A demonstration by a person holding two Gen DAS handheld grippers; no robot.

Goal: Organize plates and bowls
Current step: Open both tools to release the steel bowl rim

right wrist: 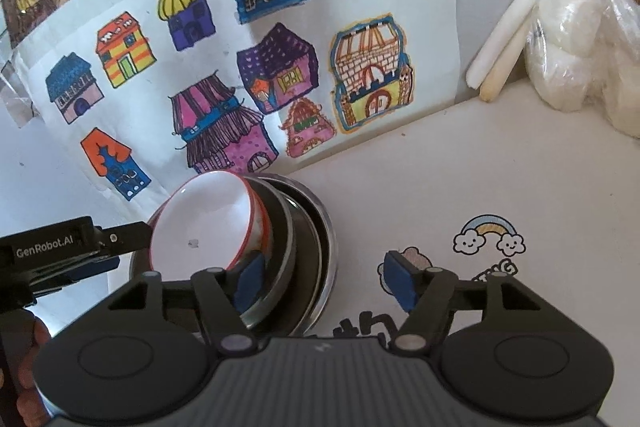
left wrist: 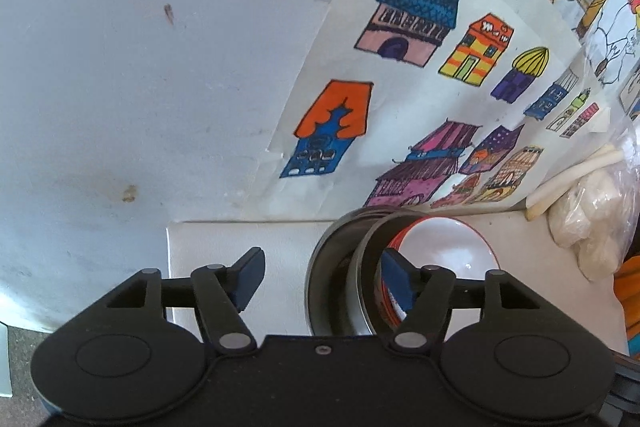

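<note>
A white ceramic bowl with a red rim [right wrist: 204, 223] sits tilted inside nested steel bowls [right wrist: 308, 247] on the white table, close to the wall. It also shows in the left wrist view [left wrist: 444, 247], inside the steel bowls [left wrist: 340, 279]. My left gripper [left wrist: 324, 279] is open; its right finger reaches to the stack's rim, its left finger is over bare table. My right gripper [right wrist: 324, 279] is open, its left finger by the stack's near rim, its right finger over the table. The left gripper's body [right wrist: 60, 251] shows left of the stack.
A child's drawing of coloured houses [right wrist: 256, 67] hangs on the wall behind the stack. White rolled sticks [right wrist: 516, 23] and a plastic bag of white lumps [right wrist: 580, 59] lie at the back right. The table [right wrist: 460, 167] carries a rainbow sticker [right wrist: 490, 235].
</note>
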